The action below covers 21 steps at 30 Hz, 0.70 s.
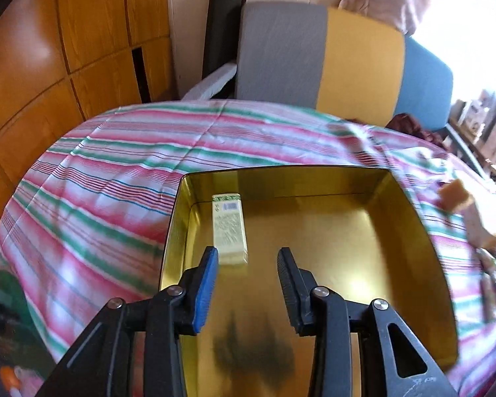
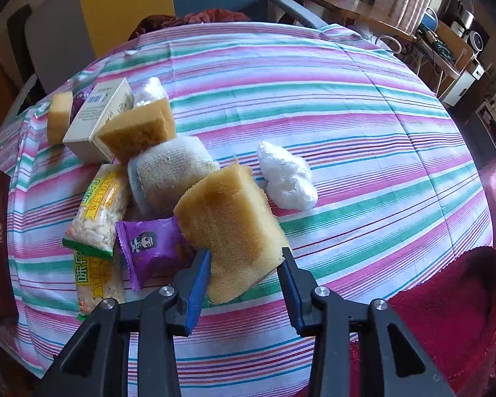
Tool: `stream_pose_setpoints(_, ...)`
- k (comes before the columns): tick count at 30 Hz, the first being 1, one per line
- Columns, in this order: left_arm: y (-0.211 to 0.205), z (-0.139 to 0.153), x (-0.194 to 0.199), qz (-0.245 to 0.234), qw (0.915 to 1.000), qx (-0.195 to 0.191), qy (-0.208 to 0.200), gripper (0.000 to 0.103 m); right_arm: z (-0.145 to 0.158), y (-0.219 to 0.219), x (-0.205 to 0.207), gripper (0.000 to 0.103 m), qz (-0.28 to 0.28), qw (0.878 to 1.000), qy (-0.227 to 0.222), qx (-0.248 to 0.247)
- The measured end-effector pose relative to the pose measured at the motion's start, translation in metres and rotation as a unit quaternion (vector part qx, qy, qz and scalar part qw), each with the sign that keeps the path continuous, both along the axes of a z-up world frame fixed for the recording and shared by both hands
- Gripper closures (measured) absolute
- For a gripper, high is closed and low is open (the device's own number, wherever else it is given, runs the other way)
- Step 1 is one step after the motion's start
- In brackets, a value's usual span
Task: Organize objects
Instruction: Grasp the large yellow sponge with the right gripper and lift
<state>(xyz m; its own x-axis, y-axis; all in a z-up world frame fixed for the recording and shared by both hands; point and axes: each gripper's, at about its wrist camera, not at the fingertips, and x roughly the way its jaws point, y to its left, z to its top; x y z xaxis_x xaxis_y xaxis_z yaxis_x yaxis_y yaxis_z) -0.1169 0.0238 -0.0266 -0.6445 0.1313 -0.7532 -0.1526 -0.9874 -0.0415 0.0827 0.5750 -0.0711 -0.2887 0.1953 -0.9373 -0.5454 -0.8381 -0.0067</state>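
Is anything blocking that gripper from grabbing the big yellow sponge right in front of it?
Nothing visible does. The large yellow foam sponge already sits between the right gripper's fingers, on the striped cloth. A purple snack packet lies just beside it, not between.

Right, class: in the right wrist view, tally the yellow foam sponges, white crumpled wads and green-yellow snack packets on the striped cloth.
yellow foam sponges: 3
white crumpled wads: 2
green-yellow snack packets: 2
Total: 7
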Motion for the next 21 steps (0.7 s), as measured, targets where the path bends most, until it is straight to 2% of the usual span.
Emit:
stream_pose_setpoints(3, -0.001, 0.005, 0.024, -0.006, 0.9999, 0.009, 0.007, 0.064, 0.006, 0.001, 0.006, 0.063, -0.01, 1.0, 0.021, 0.0)
stream_pose_setpoints(7, 0.0, 0.006, 0.047, -0.013, 0.9998, 0.002, 0.012, 0.064, 0.016, 0.0, 0.018, 0.063, -0.027, 0.998, 0.052, -0.001)
stream_pose_setpoints(12, 0.001, 0.006, 0.062, -0.018, 0.9996, -0.009, 0.021, 0.064, 0.04, -0.015, 0.027, 0.063, -0.021, 0.995, 0.099, -0.008)
stream_pose_setpoints(16, 0.001, 0.005, 0.07, -0.018, 0.9995, -0.009, 0.025, 0.063, 0.069, -0.044, 0.025, 0.063, 0.01, 0.989, 0.144, -0.019)
stream_pose_setpoints(21, -0.002, 0.002, 0.075, -0.014, 0.9997, -0.004, 0.022, 0.062, 0.093, -0.098, 0.007, 0.063, 0.079, 0.98, 0.178, -0.034)
